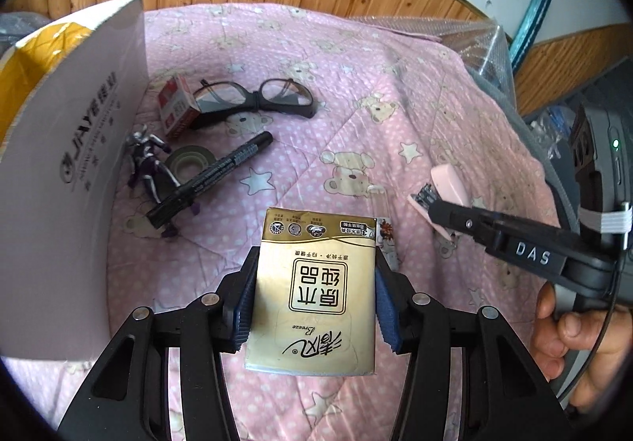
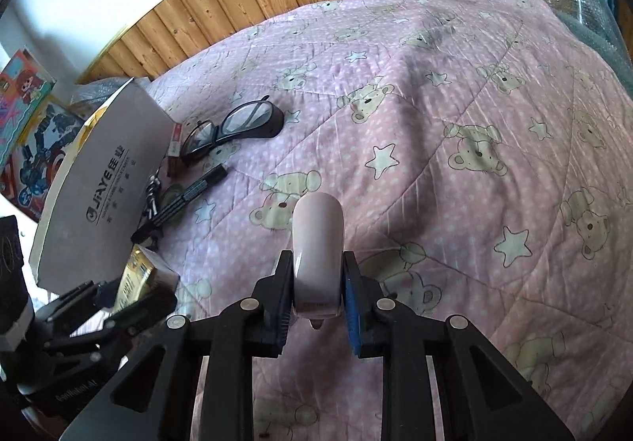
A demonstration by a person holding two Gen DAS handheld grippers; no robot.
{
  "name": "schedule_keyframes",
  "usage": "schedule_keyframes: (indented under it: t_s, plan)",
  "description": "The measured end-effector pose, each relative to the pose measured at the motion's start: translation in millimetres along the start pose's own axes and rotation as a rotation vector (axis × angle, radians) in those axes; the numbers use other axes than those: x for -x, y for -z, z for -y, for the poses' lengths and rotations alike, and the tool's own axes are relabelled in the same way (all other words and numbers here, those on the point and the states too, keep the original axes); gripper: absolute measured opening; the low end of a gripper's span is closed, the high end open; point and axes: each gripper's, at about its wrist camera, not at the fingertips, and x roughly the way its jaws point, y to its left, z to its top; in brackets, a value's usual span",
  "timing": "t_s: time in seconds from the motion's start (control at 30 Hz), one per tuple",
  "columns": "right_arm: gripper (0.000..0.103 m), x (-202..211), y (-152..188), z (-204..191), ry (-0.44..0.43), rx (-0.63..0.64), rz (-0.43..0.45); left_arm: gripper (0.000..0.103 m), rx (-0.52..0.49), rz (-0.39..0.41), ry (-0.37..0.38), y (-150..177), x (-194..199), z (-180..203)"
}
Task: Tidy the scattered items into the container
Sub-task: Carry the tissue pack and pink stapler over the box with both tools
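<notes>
a gold tissue packet (image 1: 314, 282), printed with black chinese characters and a row of small round emblems along its far edge, sits clamped between the blue pads of the left gripper (image 1: 314, 284) above a pink quilt (image 1: 356, 93) patterned with bears and stars. the right gripper (image 2: 316, 282) is closed on a pale pink stapler (image 2: 318, 243), its rounded nose pointing away from the camera. the white cardboard box (image 1: 75, 148), yellow inside, stands at the quilt's left edge. just beside it lie black-framed glasses (image 1: 253, 101), a small red and white carton (image 1: 176, 108), a black marker (image 1: 211, 178), a roll of tape (image 1: 188, 164) and a silver and purple figurine (image 1: 148, 160).
</notes>
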Motion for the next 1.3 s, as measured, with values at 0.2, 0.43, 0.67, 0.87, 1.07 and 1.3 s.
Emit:
schedule_keyframes:
  t_s: [0.2,0.43,0.67,0.87,1.07,1.3]
  plan:
    - [0.024,19.2,9.7,-13.0,0.011,0.044,0.021,0.053,0.015,0.051,0.003,7.3,31.7,-3.5]
    - [0.024,42.7,28.6,-26.0,-0.006,0.045,0.045,0.053,0.047,0.093,0.003,19.1,64.9,-16.4]
    - [0.024,54.3,48.9,-26.8,0.005,0.037,0.039,0.053,0.075,0.112,0.017,28.7,82.4,-21.3]
    - [0.024,64.6,52.4,-25.0,0.008,0.021,0.054,0.053,0.055,0.167,0.019,31.0,111.6,-15.0]
    - [0.024,75.7,64.1,-41.5,-0.011,0.06,0.047,0.053,0.072,0.232,0.009,31.3,142.8,-25.1]
    - [0.024,95.2,74.7,-81.2,-0.01,0.193,0.083,0.053,0.153,0.263,0.005,37.4,164.8,-53.0]
